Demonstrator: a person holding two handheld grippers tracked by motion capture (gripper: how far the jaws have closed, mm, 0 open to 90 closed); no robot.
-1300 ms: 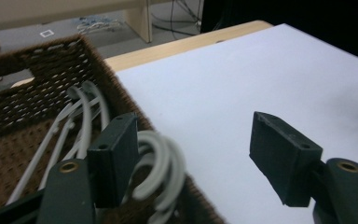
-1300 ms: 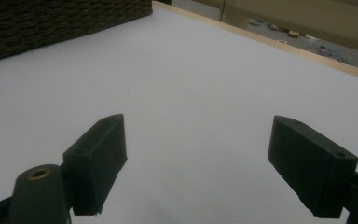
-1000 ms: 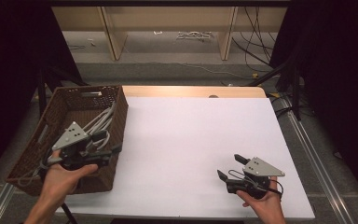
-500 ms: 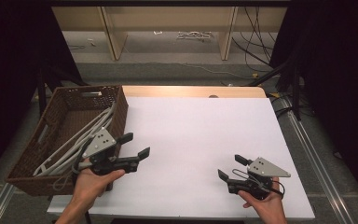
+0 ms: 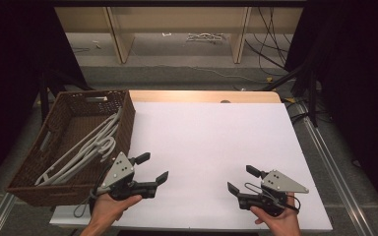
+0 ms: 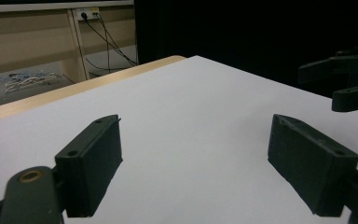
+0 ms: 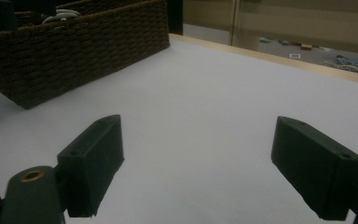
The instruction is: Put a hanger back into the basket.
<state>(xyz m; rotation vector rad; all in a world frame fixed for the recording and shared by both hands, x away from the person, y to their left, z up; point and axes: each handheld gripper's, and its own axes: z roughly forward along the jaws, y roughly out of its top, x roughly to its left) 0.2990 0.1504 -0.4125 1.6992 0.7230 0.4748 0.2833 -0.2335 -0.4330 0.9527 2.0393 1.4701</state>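
1. Jaws of the left gripper [image 5: 151,169] stand wide apart with nothing between them; they have just been opening further
2. Both black fingers [image 6: 91,165] of that gripper frame bare white table [image 5: 211,142] in the left gripper view
3. Jaws of the right gripper [image 5: 241,180] are also spread wide and hold nothing, over the near right part of the table
4. Left gripper sits at the near left of the table, just right of the brown wicker basket [image 5: 24,179], pointing right toward the other gripper
5. White plastic hangers [image 5: 86,147] lie inside the basket, leaning from its near left toward its far right corner
6. Neither gripper touches the hangers; the left one is the nearer, outside the basket's right wall
7. Right gripper points left, and its own view shows the basket's woven wall [image 7: 74,51] across the table, with pale hanger ends [image 7: 60,16] above the rim
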